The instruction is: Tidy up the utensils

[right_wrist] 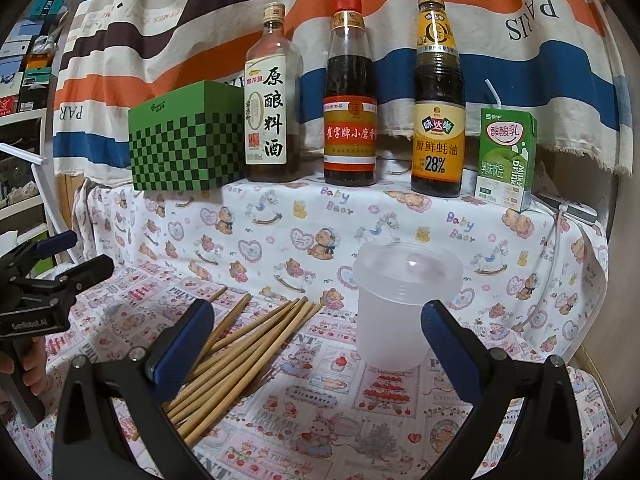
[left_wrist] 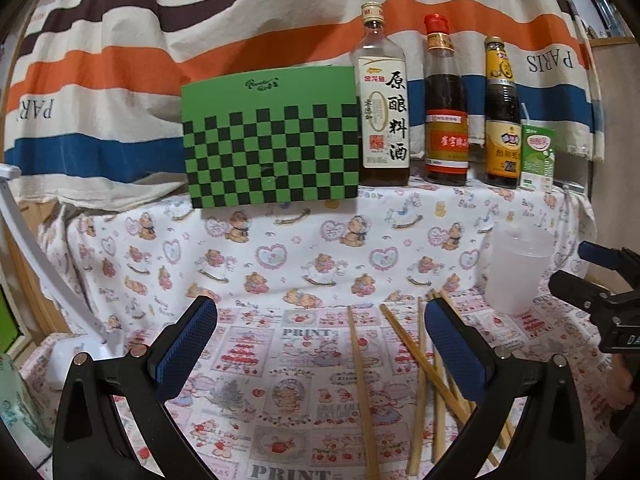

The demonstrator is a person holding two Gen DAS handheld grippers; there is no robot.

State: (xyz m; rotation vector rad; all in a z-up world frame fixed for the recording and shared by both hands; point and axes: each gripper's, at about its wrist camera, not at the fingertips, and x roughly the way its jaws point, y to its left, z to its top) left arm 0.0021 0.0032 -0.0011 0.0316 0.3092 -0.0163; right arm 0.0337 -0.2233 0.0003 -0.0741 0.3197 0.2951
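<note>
Several wooden chopsticks [right_wrist: 248, 344] lie loose in a fan on the printed tablecloth; in the left wrist view the chopsticks [left_wrist: 420, 368] spread out under the right finger. A translucent plastic cup [right_wrist: 396, 304] stands upright and empty to their right, also seen as the cup [left_wrist: 518, 270] at the right. My left gripper [left_wrist: 320, 340] hangs open above the cloth, nothing between its fingers. My right gripper [right_wrist: 316, 340] is open too, its left finger over the chopsticks, its right finger in front of the cup. Each gripper shows at the edge of the other's view.
On a raised cloth-covered ledge behind stand a green checkered box [left_wrist: 272, 140], three sauce bottles [right_wrist: 350, 92] and a green drink carton [right_wrist: 506, 156]. A striped cloth hangs behind. A white lamp arm [left_wrist: 44, 264] crosses at the left. A hand [right_wrist: 24, 364] holds the left gripper.
</note>
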